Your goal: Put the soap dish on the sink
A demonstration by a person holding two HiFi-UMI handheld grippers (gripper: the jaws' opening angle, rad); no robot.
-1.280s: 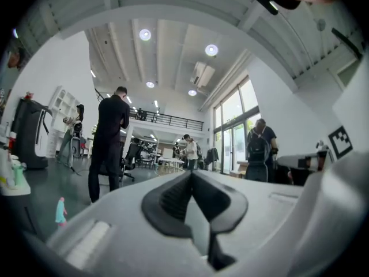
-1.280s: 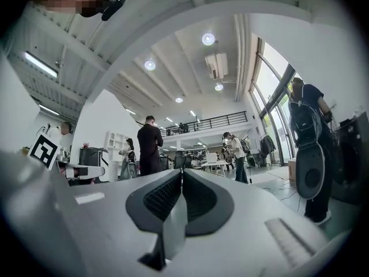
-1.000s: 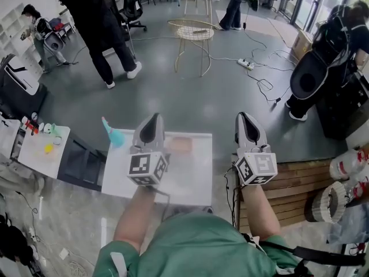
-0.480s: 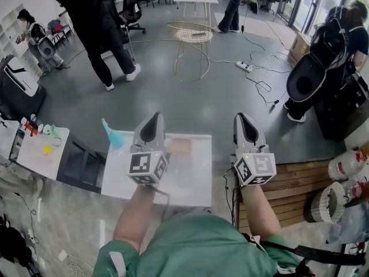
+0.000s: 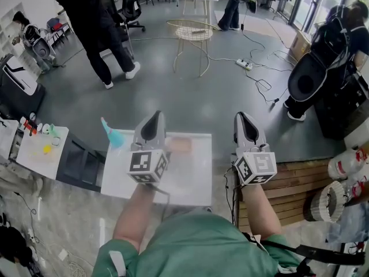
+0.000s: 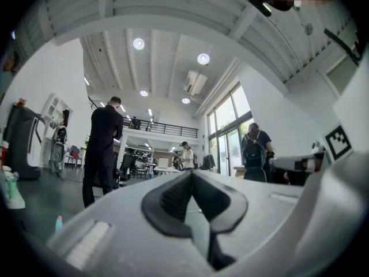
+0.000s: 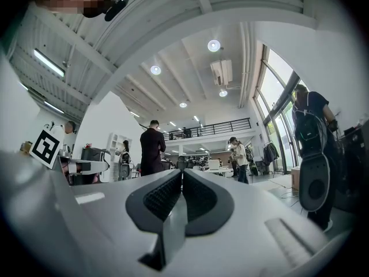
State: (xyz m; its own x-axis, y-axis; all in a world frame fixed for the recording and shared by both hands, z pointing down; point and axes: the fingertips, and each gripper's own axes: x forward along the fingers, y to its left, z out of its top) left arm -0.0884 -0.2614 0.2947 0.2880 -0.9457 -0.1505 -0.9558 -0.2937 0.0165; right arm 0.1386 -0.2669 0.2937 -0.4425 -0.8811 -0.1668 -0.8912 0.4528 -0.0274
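Observation:
In the head view a pale tan, flat soap dish (image 5: pixel 180 145) lies at the far edge of a white table top (image 5: pixel 190 175); it is blurred and partly behind my left gripper (image 5: pixel 151 122). That gripper is held above the table's left half, jaws shut and empty. My right gripper (image 5: pixel 244 122) hovers just off the table's right edge, also shut on nothing. Both gripper views look up into the room: the left gripper (image 6: pixel 192 176) and the right gripper (image 7: pixel 182 176) each show closed black pads (image 7: pixel 158 198) with nothing between them. No sink is recognisable.
A teal object (image 5: pixel 113 135) sticks up at the table's far left corner. A small white table (image 5: pixel 34 154) with small items stands left, a wooden pallet (image 5: pixel 291 183) right. Beyond are a gold wire table (image 5: pixel 194 33), floor cables (image 5: pixel 253 68) and standing people (image 5: pixel 95 22).

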